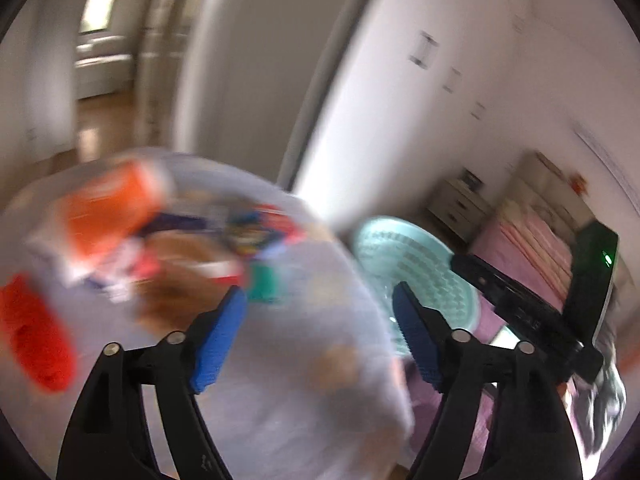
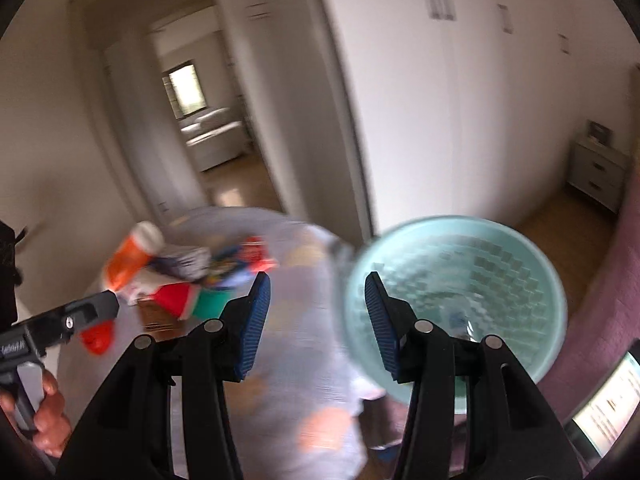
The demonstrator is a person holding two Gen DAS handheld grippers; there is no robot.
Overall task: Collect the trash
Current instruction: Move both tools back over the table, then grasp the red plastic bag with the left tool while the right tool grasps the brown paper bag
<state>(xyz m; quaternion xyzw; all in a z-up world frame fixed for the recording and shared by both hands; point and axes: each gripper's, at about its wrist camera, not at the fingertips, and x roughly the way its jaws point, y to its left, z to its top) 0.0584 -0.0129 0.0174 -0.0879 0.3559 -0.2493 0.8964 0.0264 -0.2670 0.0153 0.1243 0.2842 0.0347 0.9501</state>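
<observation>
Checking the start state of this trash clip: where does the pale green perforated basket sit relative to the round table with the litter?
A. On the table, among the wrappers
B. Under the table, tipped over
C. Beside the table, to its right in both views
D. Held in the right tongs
C: the basket stands off the table's right edge in both wrist views, upright and open, while the right tongs are open and hold nothing.

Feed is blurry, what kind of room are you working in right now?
Most likely a home bedroom: a bed with a pink cover, a small drawer unit by the wall, and tall white wardrobe doors. A doorway opens onto another room.
</observation>
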